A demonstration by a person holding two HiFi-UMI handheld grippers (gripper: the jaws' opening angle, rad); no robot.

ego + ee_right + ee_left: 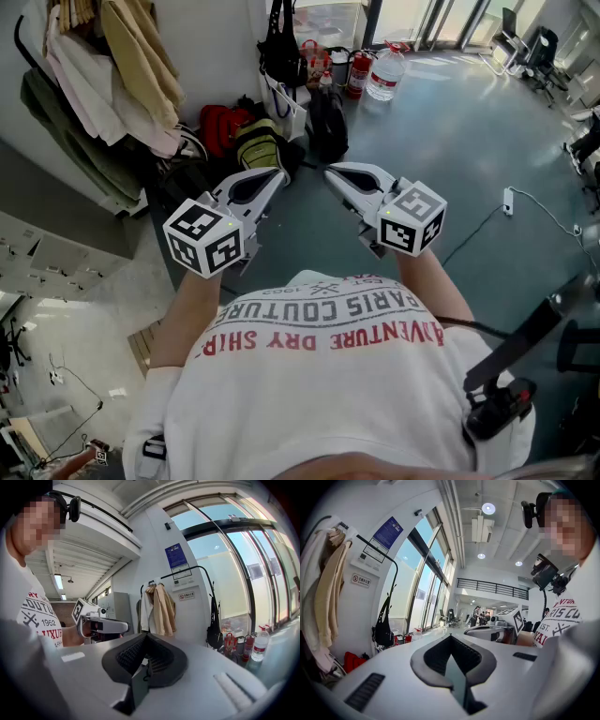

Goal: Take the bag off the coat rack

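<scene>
A black bag (279,47) hangs from the dark coat rack by the white wall, well ahead of both grippers. The same black bag (383,630) shows at the left gripper view's left under the rack's curved arm (393,573), and as the black bag (214,632) right of centre in the right gripper view. My left gripper (277,174) and right gripper (334,172) are held side by side at chest height, tips pointing towards the rack. Both are shut with nothing between their jaws. In their own views the left gripper (450,637) and right gripper (146,637) show closed tips.
Coats (112,75) hang on a second rack at the left. On the floor below the bag lie a red backpack (220,127), a green one (258,141) and a black one (326,122). Fire extinguishers (356,73), a water jug (384,73) and a power strip (507,200) stand further right.
</scene>
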